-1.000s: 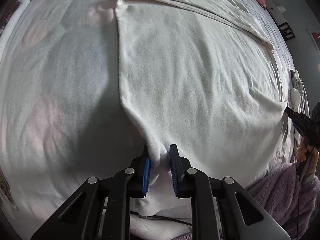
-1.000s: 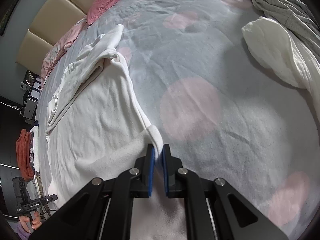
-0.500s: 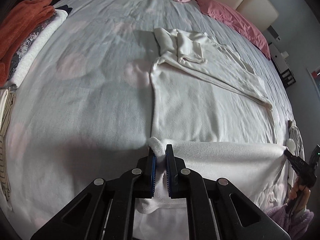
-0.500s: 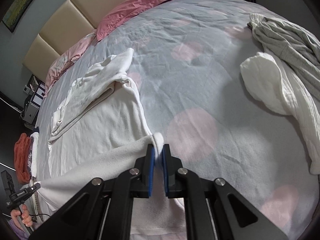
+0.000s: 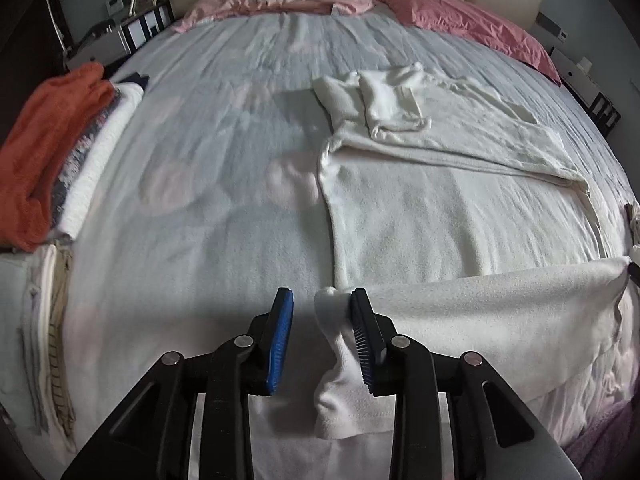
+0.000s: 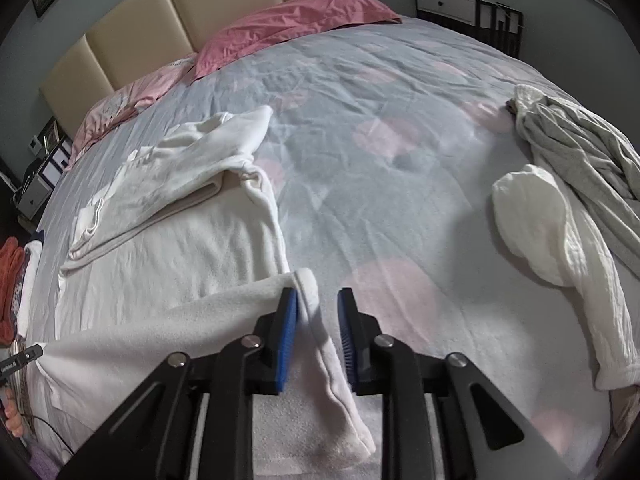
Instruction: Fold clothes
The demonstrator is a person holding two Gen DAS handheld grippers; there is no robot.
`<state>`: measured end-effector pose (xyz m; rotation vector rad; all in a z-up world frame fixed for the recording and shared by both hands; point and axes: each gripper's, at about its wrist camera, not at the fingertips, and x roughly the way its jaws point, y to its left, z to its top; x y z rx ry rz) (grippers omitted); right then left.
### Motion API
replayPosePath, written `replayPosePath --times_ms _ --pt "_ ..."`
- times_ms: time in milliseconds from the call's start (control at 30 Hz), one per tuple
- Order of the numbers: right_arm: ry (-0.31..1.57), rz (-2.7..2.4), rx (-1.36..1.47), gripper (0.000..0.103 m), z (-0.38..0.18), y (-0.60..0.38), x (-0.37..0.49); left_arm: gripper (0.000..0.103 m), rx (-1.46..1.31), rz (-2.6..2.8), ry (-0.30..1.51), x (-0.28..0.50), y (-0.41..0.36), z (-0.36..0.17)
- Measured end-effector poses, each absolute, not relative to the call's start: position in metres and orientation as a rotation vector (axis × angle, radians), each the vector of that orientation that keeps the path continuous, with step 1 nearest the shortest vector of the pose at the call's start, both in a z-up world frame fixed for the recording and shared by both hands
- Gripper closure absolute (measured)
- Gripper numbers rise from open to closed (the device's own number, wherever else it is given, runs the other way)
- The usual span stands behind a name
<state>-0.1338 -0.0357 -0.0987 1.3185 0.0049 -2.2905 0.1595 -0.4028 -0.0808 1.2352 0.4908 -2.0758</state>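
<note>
Cream fleece garment (image 5: 440,216) spread on the bed (image 5: 208,216), its near hem lifted.
Left gripper (image 5: 322,334) and right gripper (image 6: 318,338) have just been opening, jaws now parted, hem corners draped against one pad each (folded stack (image 5: 60,152) cut off at left).
</note>
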Motion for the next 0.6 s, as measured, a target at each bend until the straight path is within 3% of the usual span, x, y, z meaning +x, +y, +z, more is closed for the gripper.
replayPosePath --times_ms 200,333,600 --pt "-0.15 -2.371 1.282 0.079 -0.068 -0.003 -0.107 0.071 1.182 -2.183 0.265 0.153 -0.369 -0.051" --pt "-0.236 -2.297 1.329 0.079 -0.069 0.007 -0.102 0.071 1.35 -2.231 0.021 0.132 -0.33 -0.06" --pt "-0.196 -2.065 1.623 0.079 -0.113 -0.007 -0.101 0.071 1.77 -2.261 -0.553 0.122 -0.244 -0.104"
